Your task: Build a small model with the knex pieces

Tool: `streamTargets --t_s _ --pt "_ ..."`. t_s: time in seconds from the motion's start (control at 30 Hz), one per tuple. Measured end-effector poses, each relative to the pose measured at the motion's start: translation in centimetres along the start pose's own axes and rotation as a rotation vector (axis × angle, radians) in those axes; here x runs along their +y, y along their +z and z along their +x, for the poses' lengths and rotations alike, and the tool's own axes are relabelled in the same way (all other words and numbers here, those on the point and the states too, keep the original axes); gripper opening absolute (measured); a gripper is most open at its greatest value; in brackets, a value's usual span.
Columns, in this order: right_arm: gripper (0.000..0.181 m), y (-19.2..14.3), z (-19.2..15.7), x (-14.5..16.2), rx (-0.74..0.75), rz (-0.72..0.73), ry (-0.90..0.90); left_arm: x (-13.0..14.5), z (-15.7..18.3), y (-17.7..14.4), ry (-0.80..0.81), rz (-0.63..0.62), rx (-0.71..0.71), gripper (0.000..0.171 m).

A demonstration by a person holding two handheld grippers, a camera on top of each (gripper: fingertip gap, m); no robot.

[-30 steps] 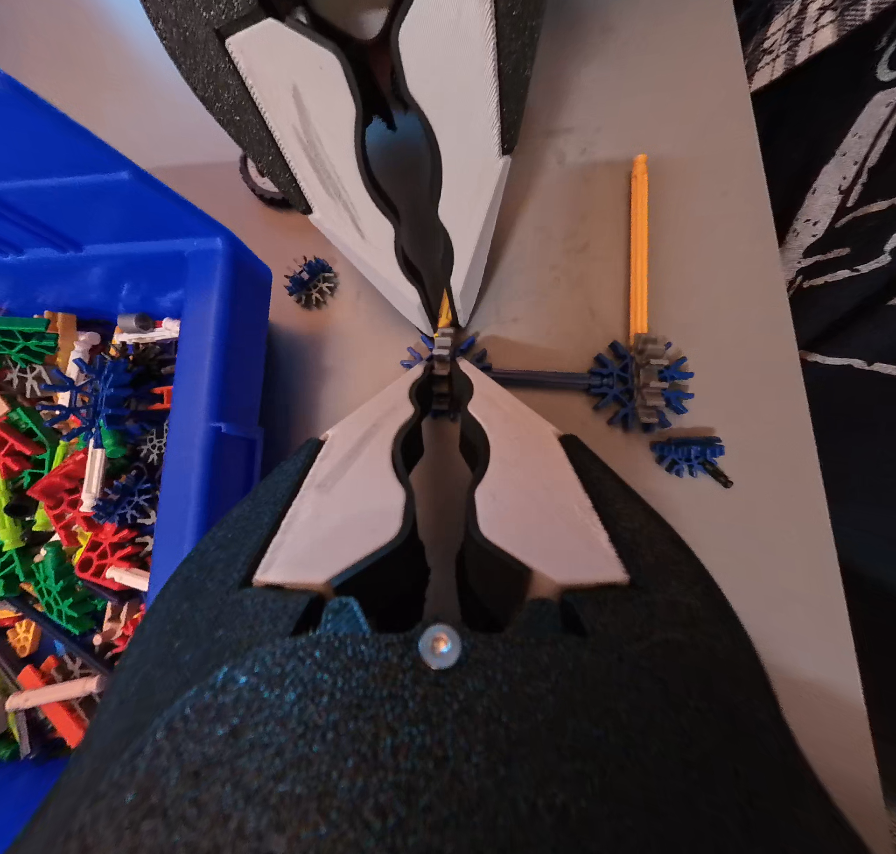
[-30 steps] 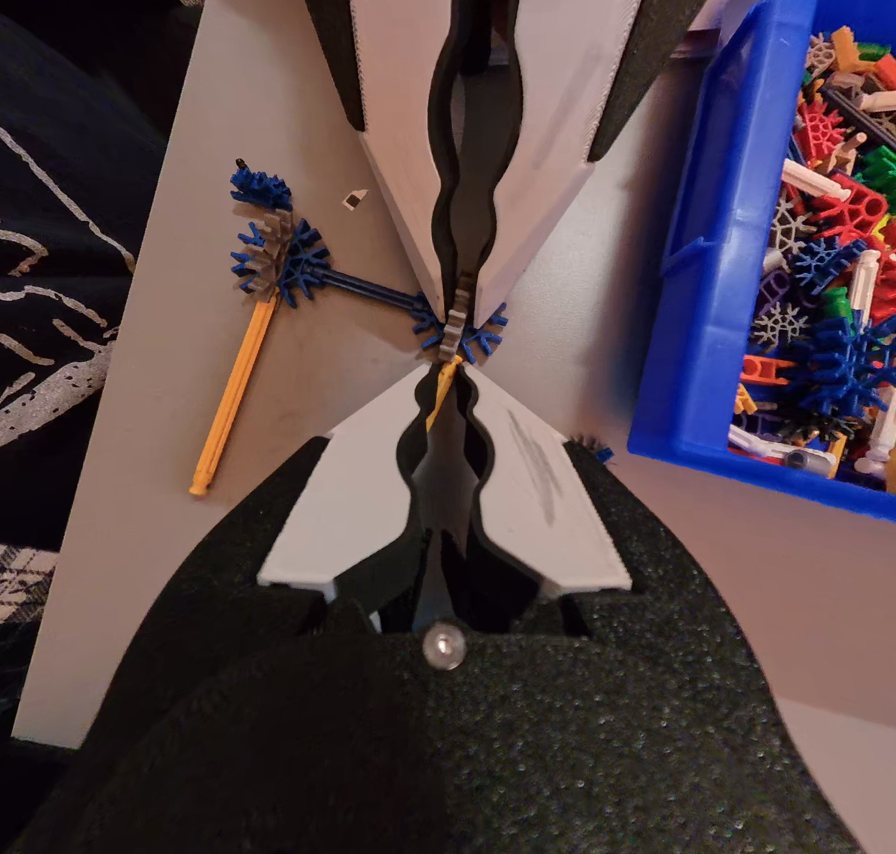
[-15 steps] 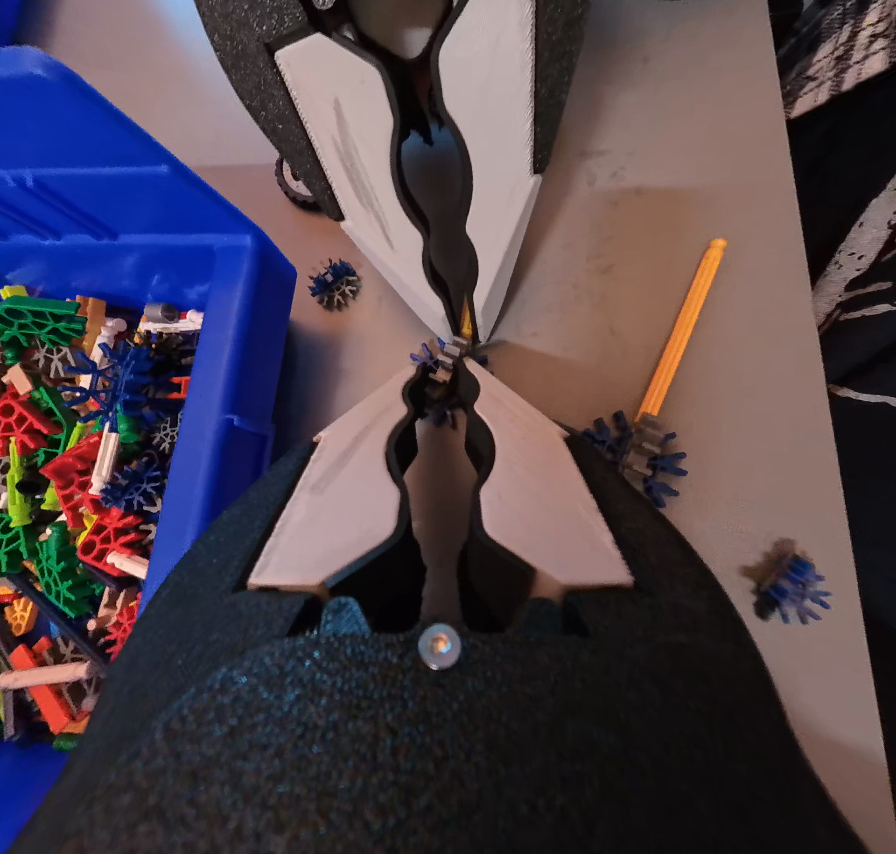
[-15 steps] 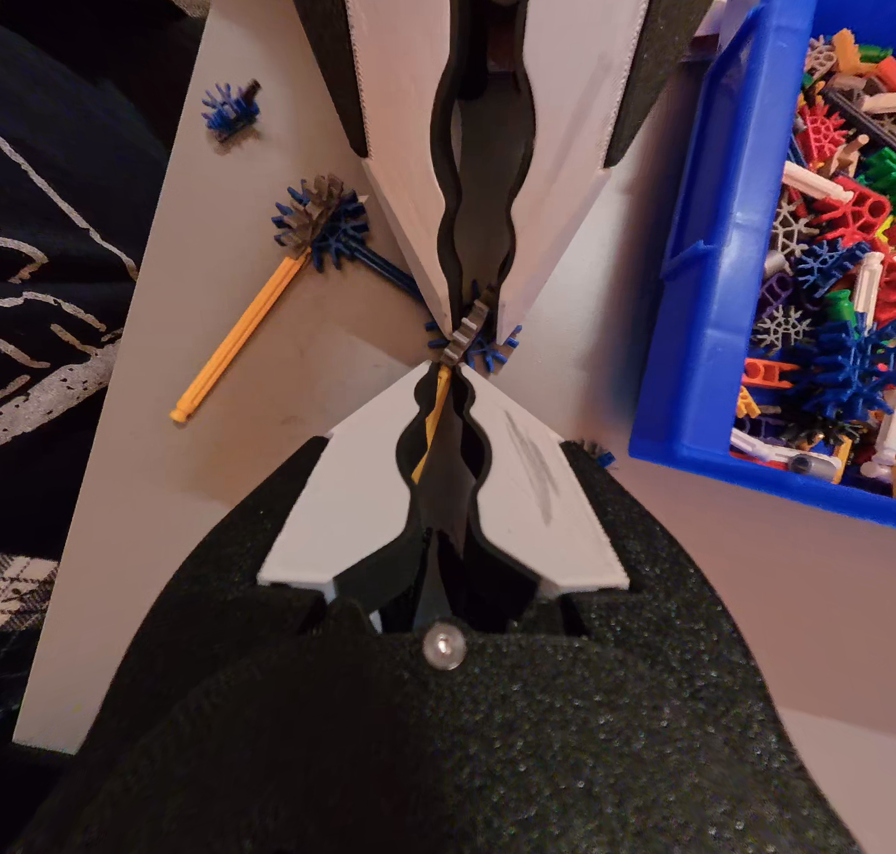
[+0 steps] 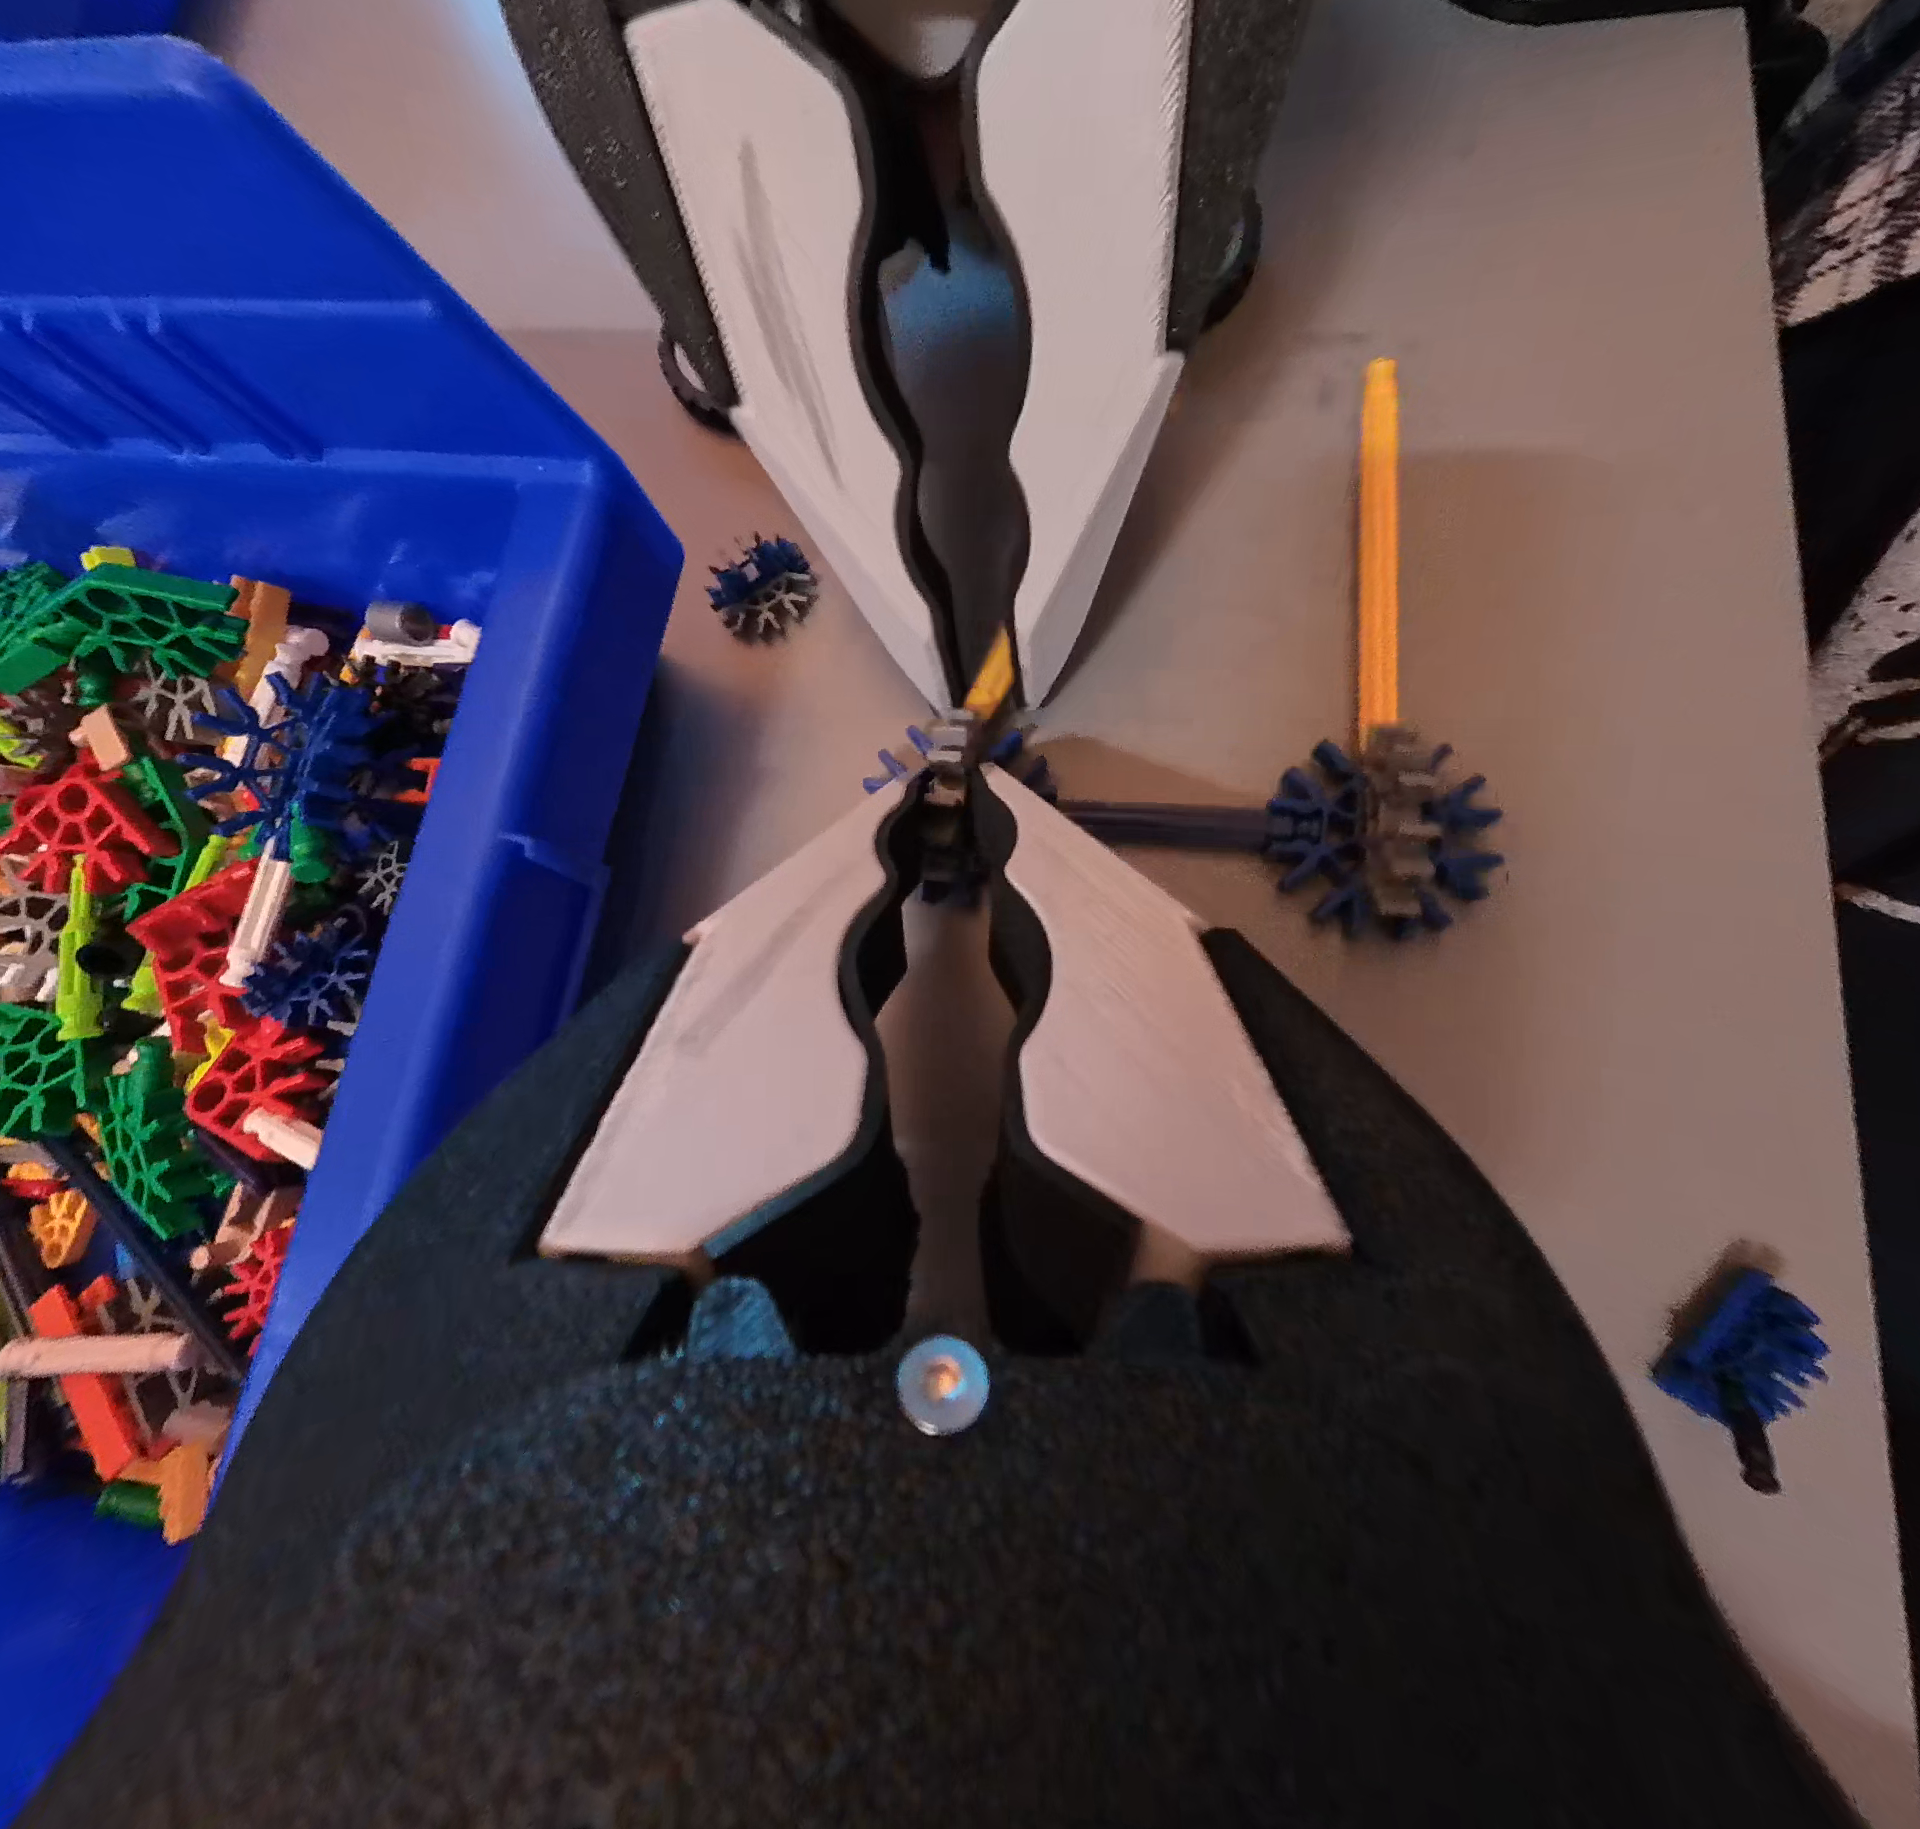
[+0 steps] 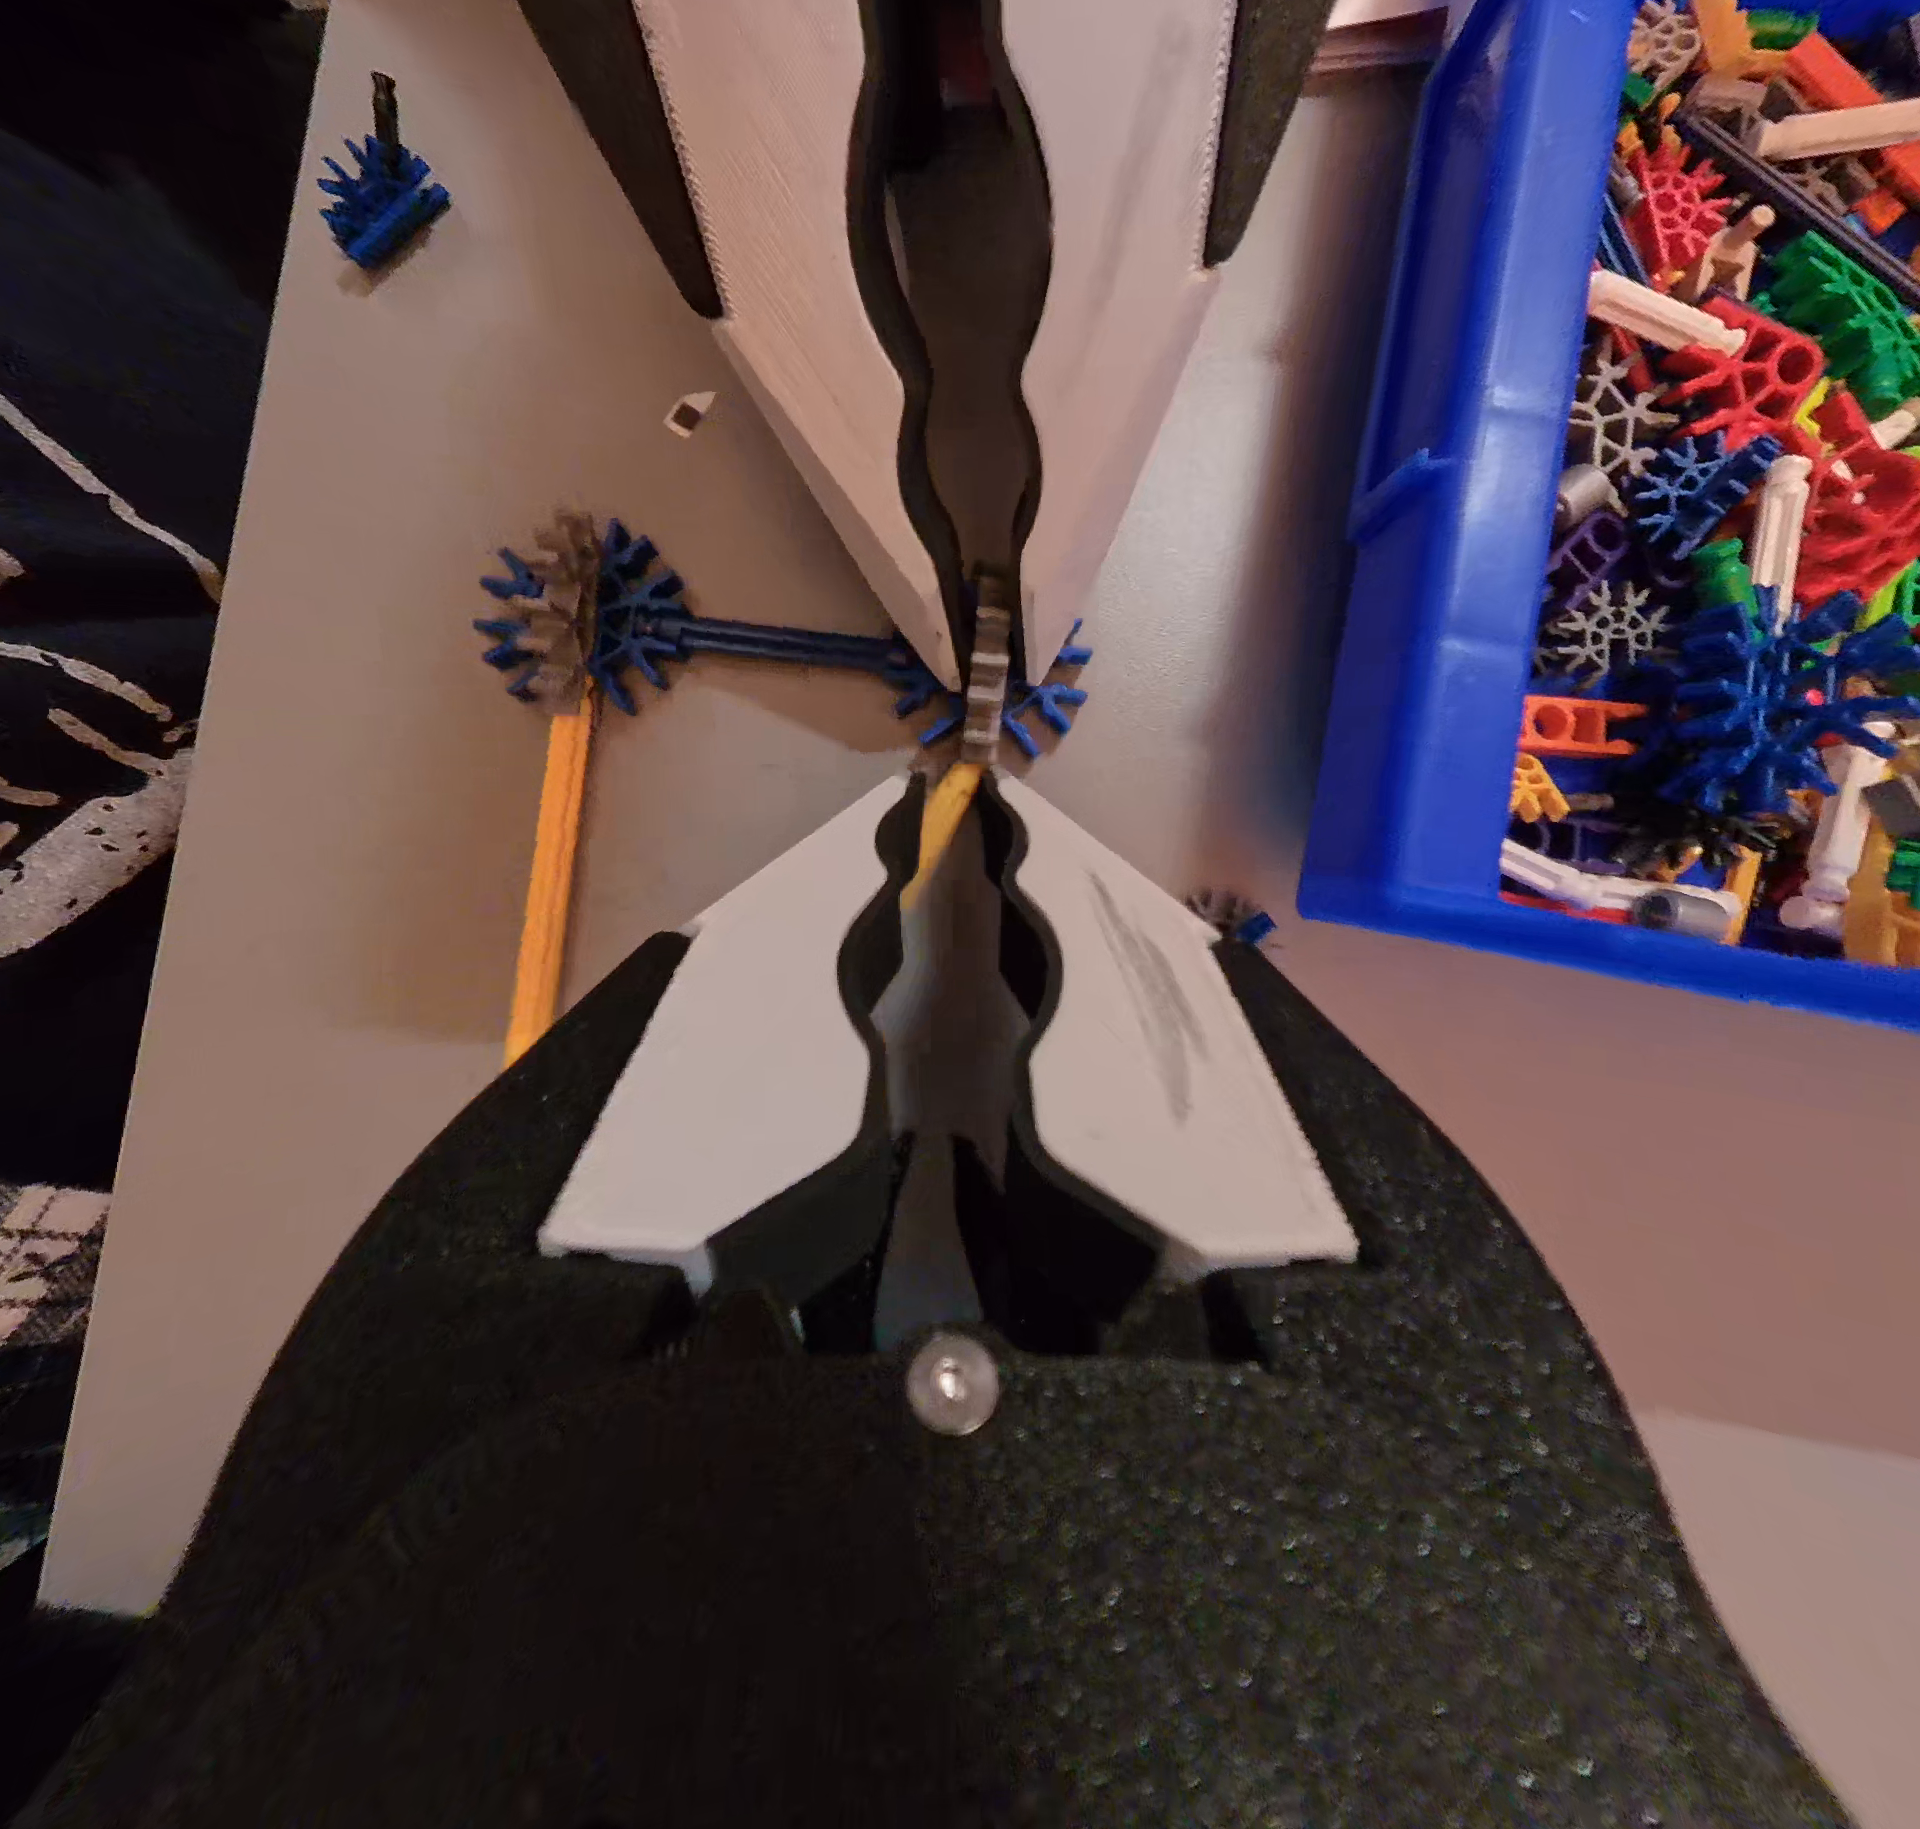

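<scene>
In the left wrist view my left gripper (image 5: 943, 797) is shut on a blue and grey connector cluster (image 5: 940, 756). My right gripper (image 5: 982, 693) comes in from the far side, tip to tip with it, shut on a short yellow rod (image 5: 987, 673) that meets the cluster. A dark blue rod (image 5: 1164, 829) runs right from that cluster to a second blue and grey cluster (image 5: 1382, 844), which carries a long yellow rod (image 5: 1377, 553). In the right wrist view my right gripper (image 6: 951, 792) grips the yellow rod (image 6: 935, 834), and my left gripper (image 6: 987, 626) holds the cluster (image 6: 987, 693).
A blue bin (image 5: 468, 792) full of mixed coloured construction pieces stands at the left; it also shows in the right wrist view (image 6: 1455, 532). A loose blue connector (image 5: 764, 590) lies by the bin. Another blue piece with a black stub (image 5: 1745, 1353) lies near the table's (image 5: 1610, 636) right edge. The grippers are tip to tip, or close to it.
The linked assembly swung askew half a second ago and is back level now. The blue piece with the black stub has come away from the second cluster and lies apart.
</scene>
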State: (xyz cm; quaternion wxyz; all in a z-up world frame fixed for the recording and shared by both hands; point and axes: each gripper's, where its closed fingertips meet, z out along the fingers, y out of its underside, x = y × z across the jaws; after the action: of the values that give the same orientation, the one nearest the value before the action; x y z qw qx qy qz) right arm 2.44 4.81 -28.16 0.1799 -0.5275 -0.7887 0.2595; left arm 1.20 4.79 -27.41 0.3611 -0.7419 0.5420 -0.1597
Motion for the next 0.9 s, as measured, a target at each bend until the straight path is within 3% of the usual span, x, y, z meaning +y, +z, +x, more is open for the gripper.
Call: streamTargets --t_s 0.9 --pt "0.004 -0.1 1.1 0.3 0.097 -0.046 0.028 -0.2 -0.5 0.3 -0.073 0.017 -0.042 0.005"
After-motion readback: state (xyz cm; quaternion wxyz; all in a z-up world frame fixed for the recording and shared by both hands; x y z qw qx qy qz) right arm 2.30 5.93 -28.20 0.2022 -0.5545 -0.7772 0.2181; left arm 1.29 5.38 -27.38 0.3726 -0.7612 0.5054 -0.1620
